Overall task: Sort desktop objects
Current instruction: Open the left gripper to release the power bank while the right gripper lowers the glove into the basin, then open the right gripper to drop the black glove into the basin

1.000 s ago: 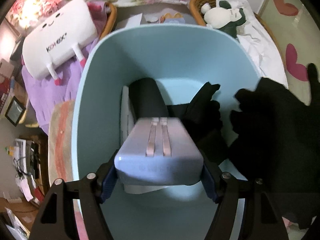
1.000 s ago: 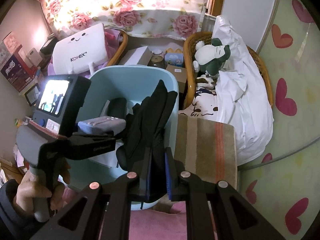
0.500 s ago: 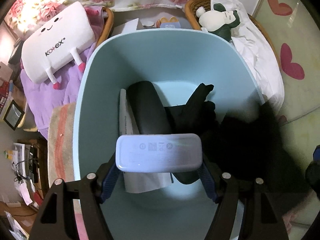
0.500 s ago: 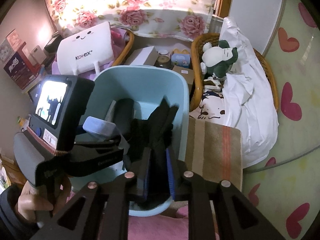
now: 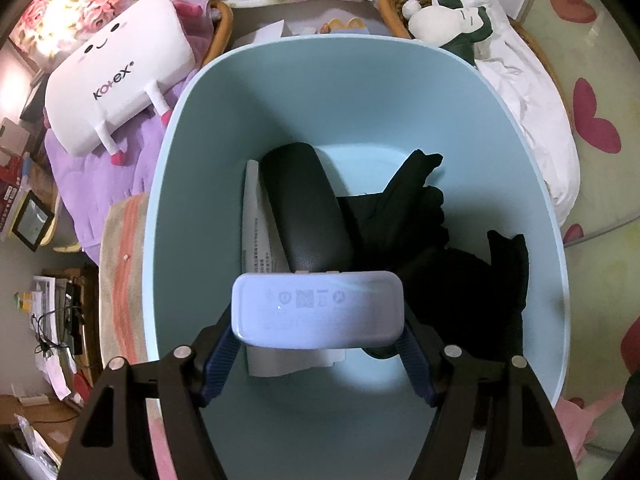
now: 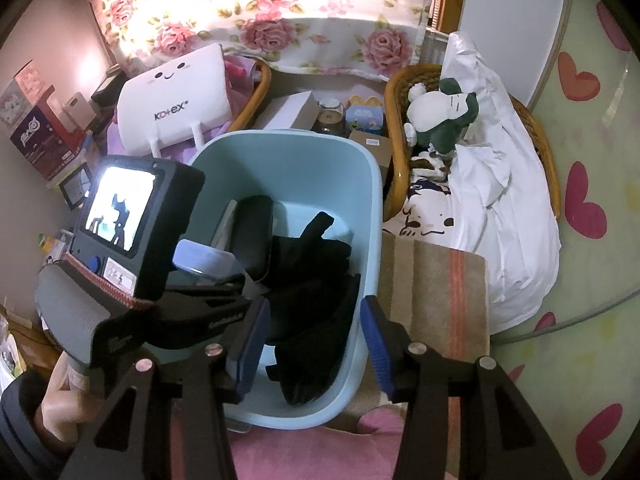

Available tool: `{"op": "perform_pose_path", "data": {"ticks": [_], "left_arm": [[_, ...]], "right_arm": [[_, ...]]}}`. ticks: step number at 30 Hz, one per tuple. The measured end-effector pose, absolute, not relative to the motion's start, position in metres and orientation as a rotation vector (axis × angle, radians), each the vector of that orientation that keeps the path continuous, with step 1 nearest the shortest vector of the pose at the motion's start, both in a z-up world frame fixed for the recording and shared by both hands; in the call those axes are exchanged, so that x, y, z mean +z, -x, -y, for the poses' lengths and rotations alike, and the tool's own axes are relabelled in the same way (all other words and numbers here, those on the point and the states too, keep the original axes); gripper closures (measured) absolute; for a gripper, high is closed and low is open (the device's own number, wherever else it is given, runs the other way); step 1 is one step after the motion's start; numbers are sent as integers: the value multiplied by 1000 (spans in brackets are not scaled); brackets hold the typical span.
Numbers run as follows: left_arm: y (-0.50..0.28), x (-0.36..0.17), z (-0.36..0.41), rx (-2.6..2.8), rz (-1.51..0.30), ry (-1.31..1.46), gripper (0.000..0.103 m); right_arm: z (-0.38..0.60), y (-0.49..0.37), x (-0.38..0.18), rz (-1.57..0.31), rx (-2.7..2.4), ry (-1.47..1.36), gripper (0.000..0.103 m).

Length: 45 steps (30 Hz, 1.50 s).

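A light blue plastic tub [image 5: 280,92] [image 6: 332,160] holds a black glasses case [image 5: 304,208] [image 6: 252,224], a white printed sheet [image 5: 256,232] and black gloves [image 5: 404,208] [image 6: 316,280]. My left gripper [image 5: 318,334] is shut on a pale lavender rectangular box [image 5: 318,312] and holds it above the tub's inside; it also shows in the right wrist view [image 6: 204,260]. My right gripper [image 6: 314,338] is open and empty over the tub's near right rim, with a black glove lying just beyond its fingers.
A white Kotex plush pillow [image 5: 116,76] [image 6: 176,100] lies on purple cloth at left. A striped brown mat [image 6: 436,292] lies right of the tub. Wicker chair with a plush toy [image 6: 440,116] and white sheets stands behind right. Boxes sit behind the tub.
My right gripper has opened and let the black glove drop into the tub. My left gripper has tilted the lavender box and moved slightly back over the tub.
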<state>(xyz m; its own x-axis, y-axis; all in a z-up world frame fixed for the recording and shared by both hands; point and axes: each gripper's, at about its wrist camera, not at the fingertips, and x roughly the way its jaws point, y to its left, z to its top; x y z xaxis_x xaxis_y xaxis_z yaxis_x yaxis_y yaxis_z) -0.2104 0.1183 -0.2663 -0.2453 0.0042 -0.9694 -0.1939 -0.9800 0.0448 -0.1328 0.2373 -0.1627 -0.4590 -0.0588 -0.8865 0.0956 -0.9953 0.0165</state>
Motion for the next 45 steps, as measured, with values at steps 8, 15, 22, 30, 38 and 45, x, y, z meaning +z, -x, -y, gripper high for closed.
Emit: {"op": "perform_pose_path", "data": {"ticks": [8, 15, 22, 30, 38, 45], "left_arm": [[202, -243, -126, 2483, -331, 1688, 27], [201, -209, -126, 2521, -287, 1607, 26], [193, -199, -128, 2529, -287, 1580, 26], [185, -189, -128, 2512, -280, 1579, 26], [170, -172, -121, 2522, -248, 1568, 26], [151, -158, -117, 2532, -243, 1548, 26]], "right_arm": [[-238, 130, -161, -57, -2600, -1582, 52], [-238, 127, -158, -53, -2603, -1577, 52], [-237, 122, -151, -62, -2621, -1560, 52], [-235, 115, -143, -59, -2630, -1547, 52], [-235, 105, -135, -45, -2637, -1534, 52], [-233, 92, -125, -42, -2642, -1515, 52]]}}
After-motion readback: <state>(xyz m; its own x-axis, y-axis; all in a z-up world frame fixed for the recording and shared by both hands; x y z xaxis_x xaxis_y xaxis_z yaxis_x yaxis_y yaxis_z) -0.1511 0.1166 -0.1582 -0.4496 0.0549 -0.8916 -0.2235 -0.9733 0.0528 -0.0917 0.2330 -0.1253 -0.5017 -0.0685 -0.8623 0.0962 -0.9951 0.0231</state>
